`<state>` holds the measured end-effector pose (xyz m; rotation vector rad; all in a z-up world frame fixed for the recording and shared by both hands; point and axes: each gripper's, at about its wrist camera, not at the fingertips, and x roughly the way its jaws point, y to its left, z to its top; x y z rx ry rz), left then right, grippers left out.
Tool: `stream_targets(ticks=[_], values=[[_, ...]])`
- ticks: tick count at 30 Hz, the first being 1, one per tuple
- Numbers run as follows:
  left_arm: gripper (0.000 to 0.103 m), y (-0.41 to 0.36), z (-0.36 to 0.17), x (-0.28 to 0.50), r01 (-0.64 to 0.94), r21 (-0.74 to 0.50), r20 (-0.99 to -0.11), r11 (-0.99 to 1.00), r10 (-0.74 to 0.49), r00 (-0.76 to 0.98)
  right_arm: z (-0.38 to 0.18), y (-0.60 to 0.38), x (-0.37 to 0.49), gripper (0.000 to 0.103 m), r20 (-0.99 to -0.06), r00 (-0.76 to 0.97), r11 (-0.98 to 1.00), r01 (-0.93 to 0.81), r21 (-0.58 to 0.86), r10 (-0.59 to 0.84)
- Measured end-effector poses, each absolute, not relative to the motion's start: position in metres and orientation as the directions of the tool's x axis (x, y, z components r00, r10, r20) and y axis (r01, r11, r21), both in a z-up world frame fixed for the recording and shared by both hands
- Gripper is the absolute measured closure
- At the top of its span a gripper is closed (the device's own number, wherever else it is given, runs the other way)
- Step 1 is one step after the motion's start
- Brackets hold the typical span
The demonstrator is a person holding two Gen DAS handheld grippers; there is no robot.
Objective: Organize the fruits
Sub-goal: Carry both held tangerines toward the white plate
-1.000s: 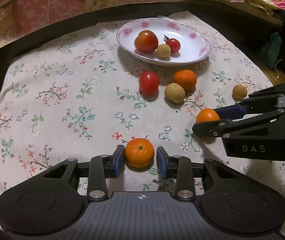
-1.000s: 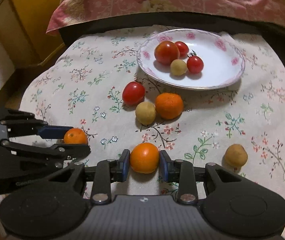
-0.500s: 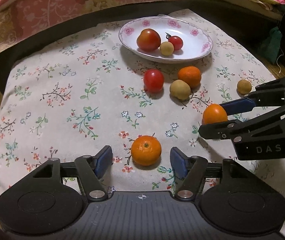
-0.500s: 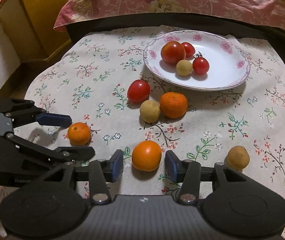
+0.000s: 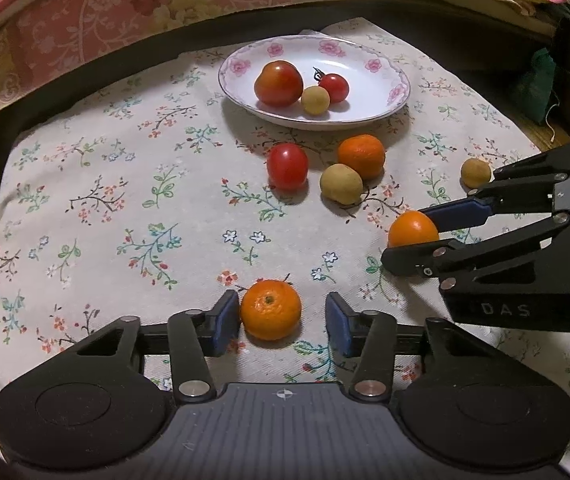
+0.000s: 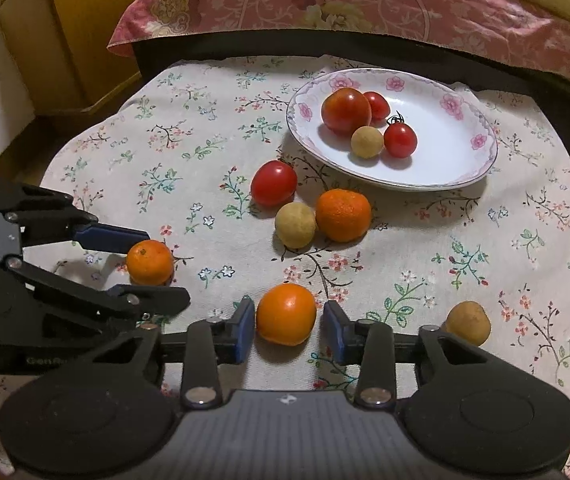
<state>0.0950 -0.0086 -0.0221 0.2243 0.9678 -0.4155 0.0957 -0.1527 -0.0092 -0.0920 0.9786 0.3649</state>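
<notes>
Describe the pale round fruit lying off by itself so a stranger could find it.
Start at the flowered plate on the cloth. Come toward the camera past the cluster of tomato, orange and pale fruit, then right. The lone tan fruit lies there, touching no other fruit.

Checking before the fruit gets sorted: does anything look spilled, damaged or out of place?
Nothing spilled or damaged. The plate sits upright with four fruits; the rest lie loose on the tablecloth, one tan fruit apart from the others.
</notes>
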Motion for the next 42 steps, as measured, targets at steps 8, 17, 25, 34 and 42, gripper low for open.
stream_targets(ticks=[8,17,25,34,42], values=[[0.063,-0.018,-0.018,0.095,0.457,0.012,-0.840,0.890,-0.239,0.487,-0.008,-0.152,0.097,0.071,-0.825,0.500,0.940,-0.328,0.100,0.262],[0.064,-0.016,-0.014,0.100,0.445,-0.014,-0.839,0.895,-0.253,0.482,-0.001,-0.156,0.098,0.071,-0.812,0.519,0.945,-0.308,0.113,0.266],[0.063,-0.017,-0.011,0.102,0.443,-0.028,-0.833,0.896,-0.266,0.485,0.000,-0.155,0.098,0.071,-0.814,0.510,0.943,-0.309,0.128,0.277],[0.063,-0.017,-0.004,0.106,0.430,-0.025,-0.820,0.902,-0.265,0.508,0.007,-0.157,0.100,0.071,-0.803,0.525,0.945,-0.296,0.137,0.281],[0.065,-0.015,0.002,0.110,0.414,-0.021,-0.807,0.910,-0.260,0.530,0.014,-0.156,0.101,0.071,-0.792,0.543,0.947,-0.291,0.135,0.280]])
